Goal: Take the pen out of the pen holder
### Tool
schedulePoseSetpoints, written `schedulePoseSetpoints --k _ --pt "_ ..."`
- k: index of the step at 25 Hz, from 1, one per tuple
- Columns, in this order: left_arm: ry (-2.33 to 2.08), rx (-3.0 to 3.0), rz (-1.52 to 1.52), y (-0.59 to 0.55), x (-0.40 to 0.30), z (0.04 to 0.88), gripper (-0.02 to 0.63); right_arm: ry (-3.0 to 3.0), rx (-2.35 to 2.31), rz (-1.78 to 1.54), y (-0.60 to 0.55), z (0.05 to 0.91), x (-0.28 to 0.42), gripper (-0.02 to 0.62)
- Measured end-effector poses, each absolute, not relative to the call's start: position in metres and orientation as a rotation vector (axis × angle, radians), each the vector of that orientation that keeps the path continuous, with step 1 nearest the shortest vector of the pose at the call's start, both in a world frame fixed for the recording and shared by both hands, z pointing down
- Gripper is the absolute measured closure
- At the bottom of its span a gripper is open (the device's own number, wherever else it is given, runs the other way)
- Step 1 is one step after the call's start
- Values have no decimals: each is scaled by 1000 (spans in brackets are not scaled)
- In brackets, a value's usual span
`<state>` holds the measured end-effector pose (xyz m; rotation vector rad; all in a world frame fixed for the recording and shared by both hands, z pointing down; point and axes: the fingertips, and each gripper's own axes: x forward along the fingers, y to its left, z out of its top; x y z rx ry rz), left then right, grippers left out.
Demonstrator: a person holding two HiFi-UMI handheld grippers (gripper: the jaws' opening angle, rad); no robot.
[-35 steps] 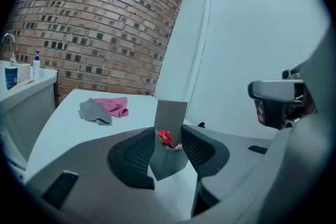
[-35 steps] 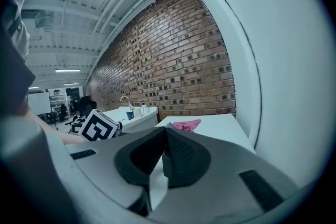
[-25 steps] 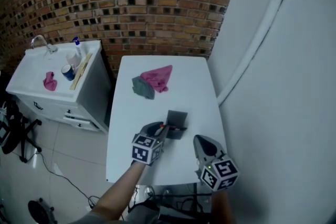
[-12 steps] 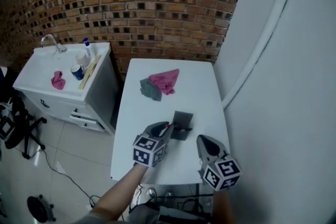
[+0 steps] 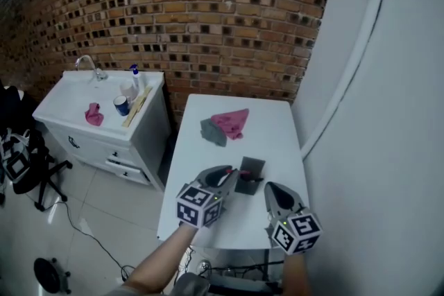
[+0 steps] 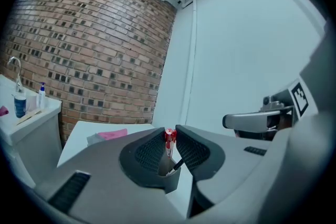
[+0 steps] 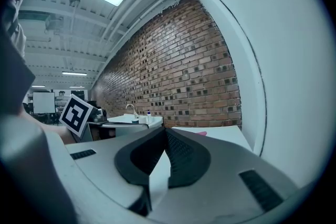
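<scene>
The pen (image 6: 169, 140) is clamped between the 2 pads of the left gripper (image 5: 232, 177), upright, gripped near its red top, with its dark lower end showing below them. The pen holder (image 5: 250, 166) stands towards the near edge of the tabletop (image 5: 277, 128), just in front of that gripper. Whether the pen's tip has cleared its mouth cannot be told from the head view. The 2 jaws of the right gripper (image 7: 164, 130) are closed on each other with nothing between them.

A slip is judged the main risk: the pen is held only at the pad tips, so it could pivot or drop. If the tip is dragged sideways against the rim, the holder could be tipped, as nothing steadies it.

The left gripper is held almost level and aimed at the far edge, the forearm entering from below. The right gripper is held likewise near the near right corner, apart from the holder.
</scene>
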<state>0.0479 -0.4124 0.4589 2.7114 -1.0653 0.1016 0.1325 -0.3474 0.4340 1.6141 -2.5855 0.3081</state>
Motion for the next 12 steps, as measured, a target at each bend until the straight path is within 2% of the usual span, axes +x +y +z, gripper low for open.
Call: schedulePoseSetpoints --k 12 --pt "-1014 2812 19 -380 28 399 534 -2657 1621 175 -338 398 111 594"
